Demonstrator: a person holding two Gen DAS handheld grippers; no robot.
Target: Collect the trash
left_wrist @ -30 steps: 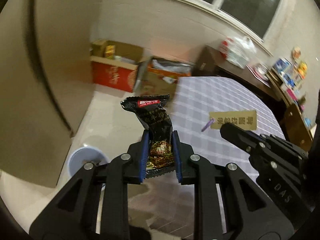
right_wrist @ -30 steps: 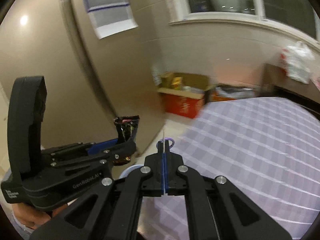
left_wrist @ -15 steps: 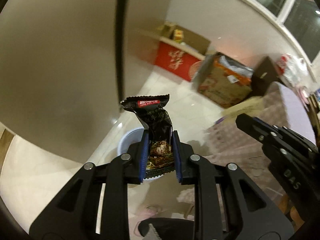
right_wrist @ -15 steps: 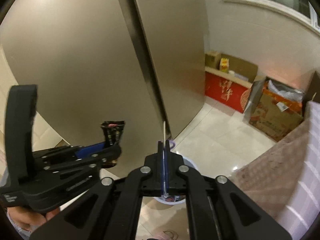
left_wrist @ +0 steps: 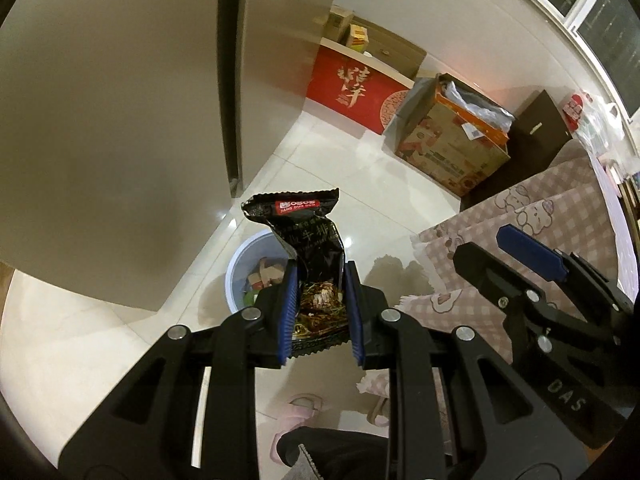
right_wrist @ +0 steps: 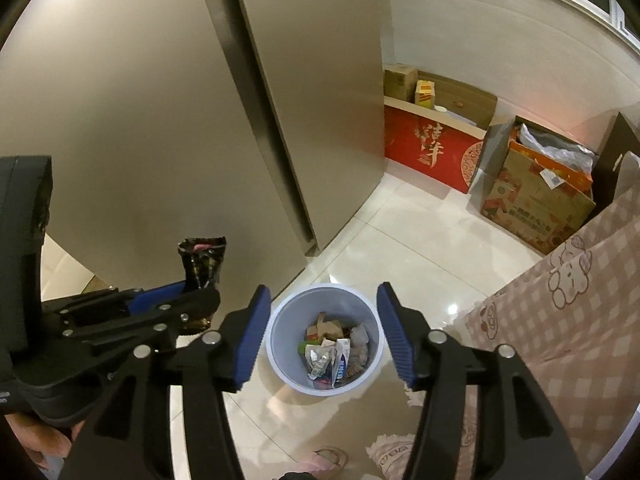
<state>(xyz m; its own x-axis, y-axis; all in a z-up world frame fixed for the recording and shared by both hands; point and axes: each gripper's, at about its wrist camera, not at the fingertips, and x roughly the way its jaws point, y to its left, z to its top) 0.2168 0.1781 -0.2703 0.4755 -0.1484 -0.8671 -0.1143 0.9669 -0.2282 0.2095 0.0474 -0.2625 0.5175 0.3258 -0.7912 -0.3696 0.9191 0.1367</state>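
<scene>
Wrapper: the black crinkly foil snack wrapper [left_wrist: 310, 256] with a red label at the top is pinched upright between the blue pads of the left gripper [left_wrist: 320, 312], up in the air over the near rim of the bin.
Left gripper: jaws narrow, clamped on the lower half of the wrapper, top half sticking out above the pads.
Right gripper: the right gripper [right_wrist: 322, 330] has just been opening its jaws; they stand wide apart with nothing between them, and it hangs right above the bin mouth.
Bin: small round pale-blue plastic waste bin [right_wrist: 280, 344] on the floor, partly filled with paper scraps and packets.
In the way: nothing sits between the wrapper and the bin opening; in the right wrist view the left gripper is off to the left of the bin.
Nearby: tall beige fridge-like cabinet [right_wrist: 160, 120] just behind the bin; red cardboard box with gold characters [right_wrist: 428, 156] and a printed cardboard box with a plastic bag in it [right_wrist: 536, 204] against the far wall, well apart from the bin.
Table edge: pink checked tablecloth with cartoon bears [right_wrist: 572, 300] hangs down at the right.
Floor: glossy cream tiles [right_wrist: 420, 256], and a pink slipper [left_wrist: 296, 420] shows at the bottom.
Room: window along the top right, dark outside.
</scene>
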